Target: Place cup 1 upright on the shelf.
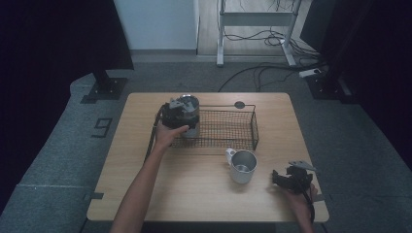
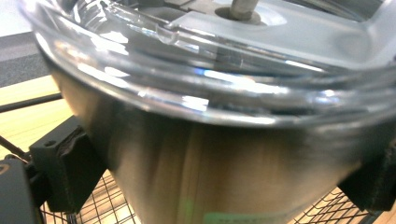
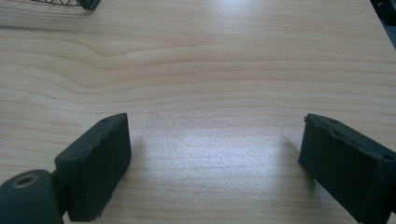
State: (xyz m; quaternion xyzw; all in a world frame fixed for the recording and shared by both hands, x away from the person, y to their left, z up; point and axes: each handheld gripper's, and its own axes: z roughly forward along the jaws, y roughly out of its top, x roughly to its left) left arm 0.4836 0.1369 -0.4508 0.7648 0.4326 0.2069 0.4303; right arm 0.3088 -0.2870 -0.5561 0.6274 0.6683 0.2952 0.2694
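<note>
— Two cups on that table (image 1: 145,194), and the big wire basket (image 1: 228,127) takes up the back half. Where's the steel tumbler now?

— At the basket's left end. The left gripper (image 1: 177,114) is clamped around the steel tumbler (image 1: 190,114), and from up here it looks to be over or just inside the mesh; whether its base rests on the wire I can't tell.

— And the clamp is real, not just jaws standing near it?

— The left gripper view settles that: black pads press the tumbler (image 2: 196,168) wall on both sides, just under its clear lid (image 2: 210,79), with basket mesh (image 2: 107,205) beneath. The high view can't give you that contact, nor the lid.

— What about the other hand?

— The right gripper (image 1: 291,178) rests near the table's front right corner, jaws spread wide with nothing between them. Its own view has bare wood between the pads (image 3: 98,163) and a scrap of the basket's corner (image 3: 84,3) at the top edge.

— What could go wrong from here?

— I'd say the tumbler tipping. It's tall, smooth and held high up, so if the jaws let go before the base sits flat on the wire, it could lean against the basket's side or topple. The polished wall might also slip in the pads.

— And the mug?

— The steel mug (image 1: 241,166) stands open-side up in front of the basket, well apart from either gripper. It's visible from above, so it's the high view you'd trust for spacing and the left gripper view for grip.
</note>
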